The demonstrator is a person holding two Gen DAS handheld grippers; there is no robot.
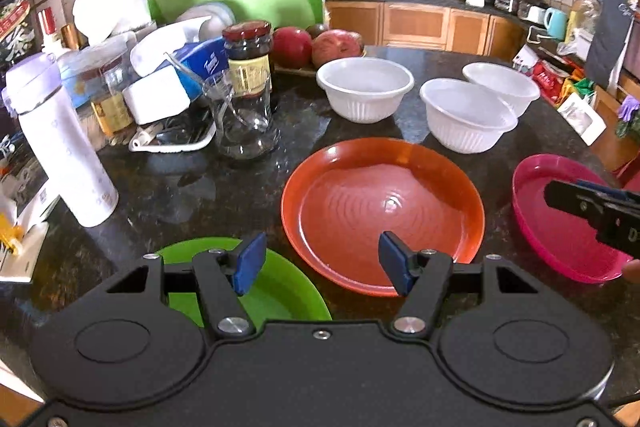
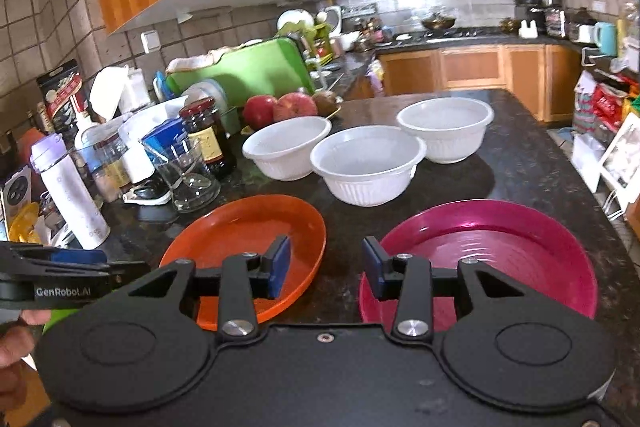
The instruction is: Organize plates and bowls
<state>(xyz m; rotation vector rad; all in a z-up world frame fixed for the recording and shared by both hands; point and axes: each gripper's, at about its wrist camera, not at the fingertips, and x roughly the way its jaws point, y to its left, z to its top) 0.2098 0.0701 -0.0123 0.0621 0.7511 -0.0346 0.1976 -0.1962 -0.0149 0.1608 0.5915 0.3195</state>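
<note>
The left tool point(image 1: 322, 263) is hovering with jaws apart and empty between the green plate point(image 1: 280, 291) and orange plate point(image 1: 382, 203) on the desk point(image 1: 200, 187), while the right tool point(image 2: 326, 267), likewise parted and empty, is hanging between the orange plate and pink plate point(image 2: 500, 247), three white bowls point(image 2: 368, 163) sitting beyond.

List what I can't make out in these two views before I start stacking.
- Green plate: left wrist view, near half hidden behind the left claw; in the right wrist view only a sliver shows.
- Pink plate: left wrist view, right claw covers part and the frame edge cuts it off.
- Jar label: too small and blurred to read.
</note>
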